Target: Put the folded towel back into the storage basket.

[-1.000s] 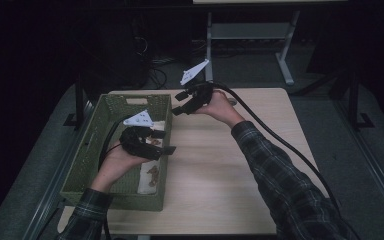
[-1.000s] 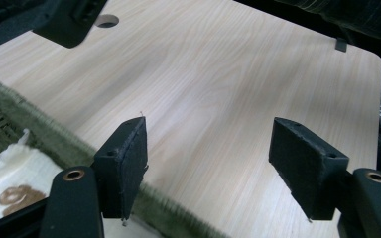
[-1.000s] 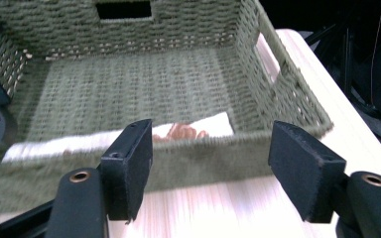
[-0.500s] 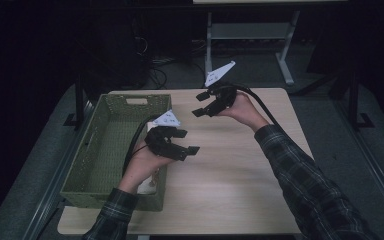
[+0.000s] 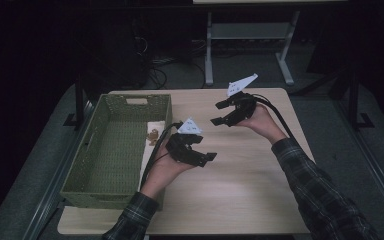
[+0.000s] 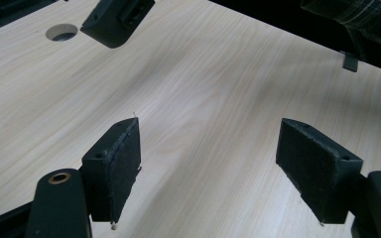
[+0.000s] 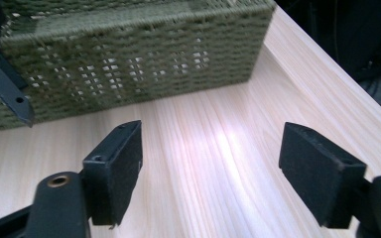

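A dim lab or test room set up for recording, judging by its sparse furnishing. A pale wood-grain tabletop (image 5: 250, 190) with rounded corners stands at centre frame on a grey floor mat (image 5: 35, 185), the surroundings in near darkness. In the upper middle of the frame, the light metal legs of a second table (image 5: 245, 35) rise from the floor, with loose black cables (image 5: 172, 65) coiled on the ground to their left. A round cable hole (image 6: 62, 32) is cut through the tabletop, at the upper left of the left gripper view.
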Available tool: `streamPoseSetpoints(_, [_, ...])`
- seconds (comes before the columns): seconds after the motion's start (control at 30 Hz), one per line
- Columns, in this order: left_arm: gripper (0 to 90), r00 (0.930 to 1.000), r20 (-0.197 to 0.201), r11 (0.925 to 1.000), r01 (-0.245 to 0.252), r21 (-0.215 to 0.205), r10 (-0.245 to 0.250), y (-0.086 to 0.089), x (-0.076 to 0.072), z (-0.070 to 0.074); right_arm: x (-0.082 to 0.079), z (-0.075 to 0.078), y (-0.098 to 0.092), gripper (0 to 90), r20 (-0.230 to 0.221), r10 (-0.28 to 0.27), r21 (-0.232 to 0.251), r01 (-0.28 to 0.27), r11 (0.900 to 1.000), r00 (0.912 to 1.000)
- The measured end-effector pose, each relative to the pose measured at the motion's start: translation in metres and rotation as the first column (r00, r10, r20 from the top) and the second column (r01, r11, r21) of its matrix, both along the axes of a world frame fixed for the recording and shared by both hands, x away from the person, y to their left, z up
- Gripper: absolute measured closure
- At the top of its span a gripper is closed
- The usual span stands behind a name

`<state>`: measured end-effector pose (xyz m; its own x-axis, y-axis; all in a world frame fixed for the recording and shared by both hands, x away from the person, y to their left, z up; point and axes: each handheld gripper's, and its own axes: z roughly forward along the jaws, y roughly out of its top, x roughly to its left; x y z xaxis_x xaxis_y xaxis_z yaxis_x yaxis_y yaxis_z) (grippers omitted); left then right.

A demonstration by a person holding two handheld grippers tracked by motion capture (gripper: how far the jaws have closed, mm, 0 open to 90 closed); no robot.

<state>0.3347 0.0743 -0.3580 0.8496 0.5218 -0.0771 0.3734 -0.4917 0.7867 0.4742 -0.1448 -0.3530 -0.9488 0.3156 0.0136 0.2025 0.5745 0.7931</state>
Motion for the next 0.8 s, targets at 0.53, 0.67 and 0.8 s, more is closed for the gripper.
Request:
streamPoseSetpoints(0.53, [23.9,0.9995,-0.001,0.9979,0.032,0.056,-0.032,-0.033,-0.01,-0.034,-0.022,-0.04,-0.05,18.8,-0.03,-0.096,-0.005,0.096,0.995,0.9949])
streamPoseSetpoints(0.67, [22.0,0.999,-0.019,0.9979,0.041,0.051,-0.04,-0.037,-0.01,-0.046,-0.026,-0.05,-0.058,17.3,-0.045,-0.121,-0.004,0.121,0.993,0.9916])
streamPoseSetpoints(0.8, [20.2,0.9975,-0.05,0.997,0.053,0.056,-0.05,-0.042,-0.01,-0.06,-0.03,-0.061,-0.066,17.0,-0.048,-0.138,-0.001,0.138,0.99,0.9893])
